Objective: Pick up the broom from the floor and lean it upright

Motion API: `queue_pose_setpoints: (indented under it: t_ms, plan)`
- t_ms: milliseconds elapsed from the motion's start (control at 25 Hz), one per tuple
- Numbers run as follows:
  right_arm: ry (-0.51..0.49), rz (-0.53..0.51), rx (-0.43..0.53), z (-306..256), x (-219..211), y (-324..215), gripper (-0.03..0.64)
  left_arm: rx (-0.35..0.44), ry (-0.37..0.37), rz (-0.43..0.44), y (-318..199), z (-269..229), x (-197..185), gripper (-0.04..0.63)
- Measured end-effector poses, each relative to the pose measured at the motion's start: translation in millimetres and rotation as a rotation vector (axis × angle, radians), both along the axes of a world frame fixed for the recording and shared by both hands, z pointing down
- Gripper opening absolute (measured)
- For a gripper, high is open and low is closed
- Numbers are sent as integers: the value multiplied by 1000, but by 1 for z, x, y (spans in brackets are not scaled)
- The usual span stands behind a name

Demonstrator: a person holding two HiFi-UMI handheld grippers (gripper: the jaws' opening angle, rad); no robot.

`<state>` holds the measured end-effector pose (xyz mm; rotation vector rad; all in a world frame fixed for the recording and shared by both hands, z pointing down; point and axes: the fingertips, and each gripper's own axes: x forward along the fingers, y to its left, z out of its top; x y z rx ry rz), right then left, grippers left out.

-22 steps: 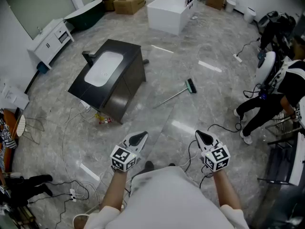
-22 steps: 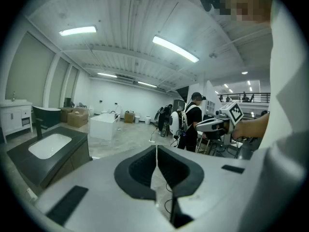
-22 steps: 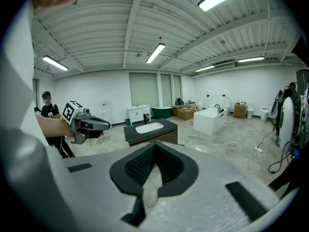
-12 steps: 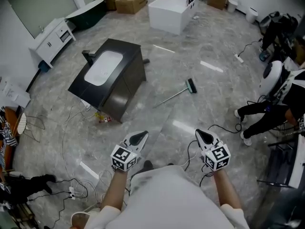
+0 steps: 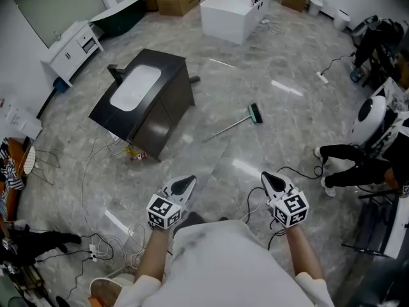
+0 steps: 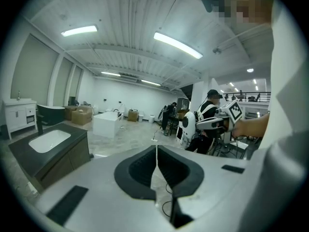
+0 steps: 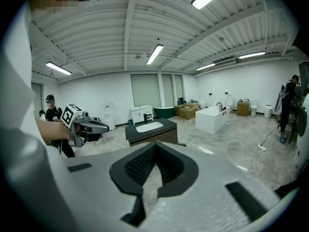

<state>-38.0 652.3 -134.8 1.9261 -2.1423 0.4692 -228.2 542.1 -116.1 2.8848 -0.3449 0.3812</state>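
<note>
**Head view:** a green-headed broom [image 5: 231,127] with a thin metal handle lies flat on the grey marble floor [image 5: 287,133], well ahead of the left gripper [image 5: 189,180] and right gripper [image 5: 266,177]. Only this view shows it.

**Left gripper view:** jaws together, empty.

**Right gripper view:** jaws together, empty, facing a black basin cabinet [image 7: 152,128].

Head cam: high up, pointing steeply down, wide over the floor. Gripper cams: low, near level, facing the far end along their jaws. All three share the black sink vanity [image 5: 144,104] and white bathtub [image 5: 230,11]. Left gripper view catches the right gripper [image 6: 199,124]; right gripper view catches the left gripper [image 7: 105,128].
</note>
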Motion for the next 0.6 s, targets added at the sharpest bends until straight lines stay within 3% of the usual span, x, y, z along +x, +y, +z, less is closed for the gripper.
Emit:
queue_pose_setpoints:
  t_ms: [600]
  plan:
    - [-30, -19, -40, 23, 29, -22, 2, -20, -7, -16, -21, 12, 29, 12]
